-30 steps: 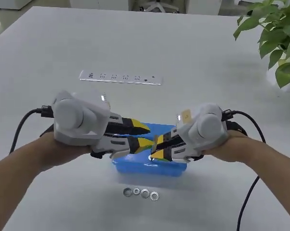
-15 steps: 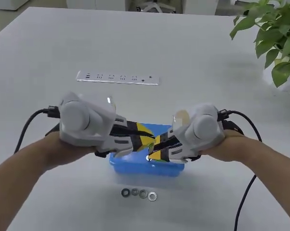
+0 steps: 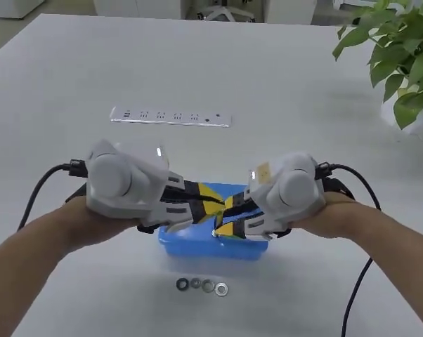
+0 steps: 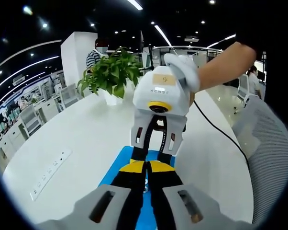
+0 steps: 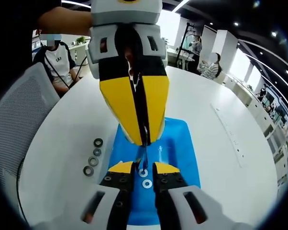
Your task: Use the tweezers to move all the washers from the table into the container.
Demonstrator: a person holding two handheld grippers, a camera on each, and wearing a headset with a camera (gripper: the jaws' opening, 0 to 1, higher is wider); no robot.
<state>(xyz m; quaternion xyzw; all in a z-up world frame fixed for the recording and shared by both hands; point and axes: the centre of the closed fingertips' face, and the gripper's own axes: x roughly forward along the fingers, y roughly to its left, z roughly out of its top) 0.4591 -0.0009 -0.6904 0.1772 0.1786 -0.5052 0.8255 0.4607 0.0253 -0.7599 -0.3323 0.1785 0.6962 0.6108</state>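
1. Four washers (image 3: 208,286) lie in a short row on the table (image 3: 289,91), just outside the near wall of the blue container (image 3: 210,248), on the person's side. They are well clear of both grippers' jaws.
2. In the right gripper view, one more washer (image 5: 146,183) lies flat on the container floor, just beside the right gripper's jaw tips. A smaller ring sits close to it, by the lower end of the tweezers (image 5: 141,156); whether the tweezers grip it cannot be told.
3. The tweezers are above the container's interior and point down toward its floor. Their upper part is clamped between the yellow jaw tips of the left gripper (image 4: 146,166), which are pressed together on them.
4. The right gripper (image 5: 144,168) faces the left gripper across the container. Its jaws stand a little apart, with the tweezers' lower end in the gap and no contact visible.
5. In the head view, both grippers are held over the container, their tips meeting above its middle, each in one of the person's hands.
6. Beyond the container's far wall lies a white power strip (image 3: 171,116). A green plant (image 3: 401,42) stands farther off, to the right.
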